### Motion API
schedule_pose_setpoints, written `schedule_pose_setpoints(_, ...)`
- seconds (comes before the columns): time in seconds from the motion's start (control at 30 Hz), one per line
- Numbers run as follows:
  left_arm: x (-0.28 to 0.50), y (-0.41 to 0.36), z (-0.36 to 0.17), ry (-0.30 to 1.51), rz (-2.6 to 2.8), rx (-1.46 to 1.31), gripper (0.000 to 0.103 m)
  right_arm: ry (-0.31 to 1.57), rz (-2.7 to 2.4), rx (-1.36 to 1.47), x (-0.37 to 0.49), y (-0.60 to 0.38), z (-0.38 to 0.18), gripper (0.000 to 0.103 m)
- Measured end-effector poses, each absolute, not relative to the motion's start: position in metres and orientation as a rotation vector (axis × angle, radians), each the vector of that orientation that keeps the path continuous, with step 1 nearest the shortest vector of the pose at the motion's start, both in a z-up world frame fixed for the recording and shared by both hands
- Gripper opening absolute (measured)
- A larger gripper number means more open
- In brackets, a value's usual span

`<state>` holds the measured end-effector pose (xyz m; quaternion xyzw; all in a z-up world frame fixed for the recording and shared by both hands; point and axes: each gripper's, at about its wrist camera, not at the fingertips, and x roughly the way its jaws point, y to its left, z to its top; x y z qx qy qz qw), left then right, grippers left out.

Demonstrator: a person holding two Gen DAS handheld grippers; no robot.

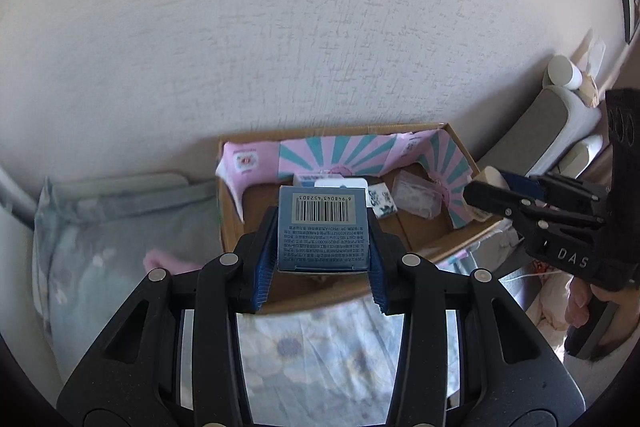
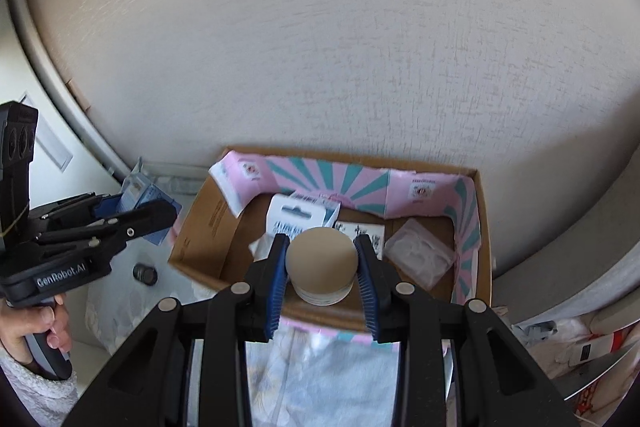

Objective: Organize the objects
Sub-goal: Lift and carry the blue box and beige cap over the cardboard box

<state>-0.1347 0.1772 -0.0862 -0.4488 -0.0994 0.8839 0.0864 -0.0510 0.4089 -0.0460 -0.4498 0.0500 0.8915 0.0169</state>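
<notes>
One cardboard box (image 2: 200,227) holds one clear packet (image 2: 420,259) and two cards. The left gripper (image 1: 320,227) clamps one blue carton (image 1: 322,239), the right gripper (image 2: 322,263) one round jar (image 2: 322,267), both above the box.

The left claw (image 1: 322,247) clamps a blue carton (image 1: 322,227) between its blue-padded fingers (image 1: 264,263), barcode face toward the camera. Just beyond the claw lies an open cardboard box (image 1: 460,227) lined with pink-and-teal striped flaps (image 1: 336,155), against a pale textured wall (image 1: 280,27). Inside it, past the carton, are a white card package (image 1: 340,183), a black-and-white printed packet (image 1: 380,201) and a clear plastic tray (image 1: 416,195). To the right of the claw, the right claw (image 1: 480,187) grips a round beige-lidded jar (image 1: 494,177) over the box's right edge. Below the claw spreads floral bedding (image 1: 320,347).
</notes>
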Motion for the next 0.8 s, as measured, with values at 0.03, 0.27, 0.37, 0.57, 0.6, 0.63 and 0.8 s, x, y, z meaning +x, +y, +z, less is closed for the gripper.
schedule_pose_setpoints(0.03, -0.140, 0.177, -0.087, -0.287, 2.626, -1.341, 0.036, 0.157, 2.762, -1.402, -0.055, 0.411, -0.047, 0.030)
schedule_pose_setpoints(0.27, -0.175, 0.180, -0.106, -0.242, 2.537, -1.399, 0.036, 0.138, 2.709, -1.423, -0.085, 0.421, -0.057, 0.030)
schedule_pose_setpoints(0.37, -0.186, 0.183, -0.117, -0.220, 2.501, -1.427, 0.036, 0.143, 2.679, -1.445, -0.097, 0.425, -0.066, 0.030)
schedule_pose_setpoints(0.57, -0.200, 0.190, -0.139, -0.179, 2.435, -1.474, 0.036, 0.200, 2.623, -1.498, -0.113, 0.434, -0.088, 0.030)
schedule_pose_setpoints(0.6, -0.202, 0.192, -0.144, -0.171, 2.421, -1.485, 0.036, 0.203, 2.611, -1.509, -0.115, 0.435, -0.092, 0.030)
schedule_pose_setpoints(0.63, -0.203, 0.193, -0.147, -0.167, 2.412, -1.492, 0.036, 0.205, 2.602, -1.518, -0.117, 0.437, -0.095, 0.030)
schedule_pose_setpoints(0.8, -0.207, 0.200, -0.163, -0.145, 2.364, -1.523, 0.036, 0.253, 2.558, -1.561, -0.121, 0.445, -0.112, 0.030)
